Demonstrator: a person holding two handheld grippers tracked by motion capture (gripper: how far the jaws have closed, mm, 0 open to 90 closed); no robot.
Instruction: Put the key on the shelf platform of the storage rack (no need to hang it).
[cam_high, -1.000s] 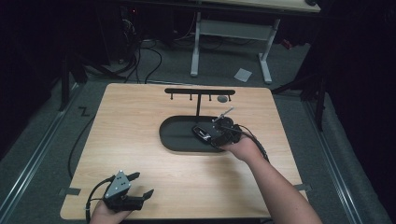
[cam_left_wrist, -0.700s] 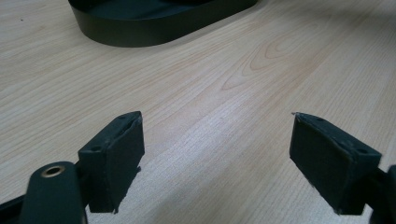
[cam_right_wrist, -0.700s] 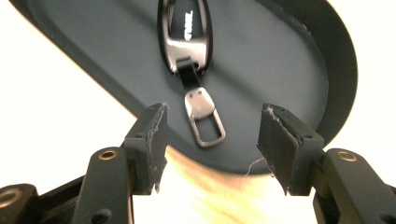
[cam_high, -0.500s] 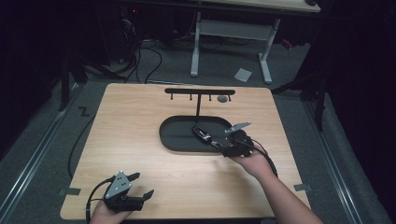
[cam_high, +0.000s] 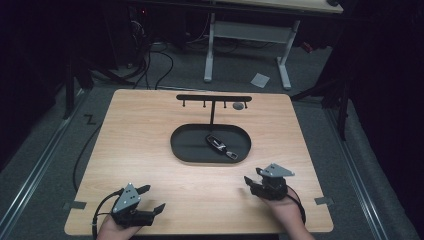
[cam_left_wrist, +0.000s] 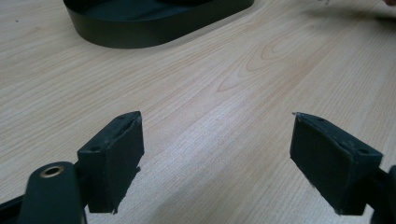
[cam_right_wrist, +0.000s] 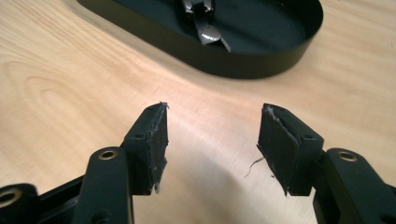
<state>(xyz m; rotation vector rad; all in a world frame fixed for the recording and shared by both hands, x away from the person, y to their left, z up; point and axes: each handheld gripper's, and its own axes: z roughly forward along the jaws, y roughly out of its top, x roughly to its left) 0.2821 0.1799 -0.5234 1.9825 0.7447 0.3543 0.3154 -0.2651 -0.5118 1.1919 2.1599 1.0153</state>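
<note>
A black oval tray (cam_high: 181, 150) lies in the middle of the wooden table. In it rests a black key fob with a silver metal end (cam_high: 220, 146), also seen in the right gripper view (cam_right_wrist: 201, 21). My right gripper (cam_high: 251, 176) sits near the front right of the table, short of the tray (cam_right_wrist: 261, 65). It is open, with bare wood between its pads (cam_right_wrist: 212, 135). My left gripper (cam_high: 155, 197) rests at the front left, open wide over bare wood (cam_left_wrist: 217, 140), with the tray's wall (cam_left_wrist: 140, 37) farther off.
Behind the tray stands a black T-shaped rack (cam_high: 212, 98) with small hooks; a grey round tag (cam_high: 238, 105) hangs at its right end. Bare wood lies between the tray and both grippers. Dark floor, cables and a desk frame lie beyond the table.
My right gripper has drawn back from the tray toward the front right of the table, and the key fob stays in the tray. The left gripper has not moved.
</note>
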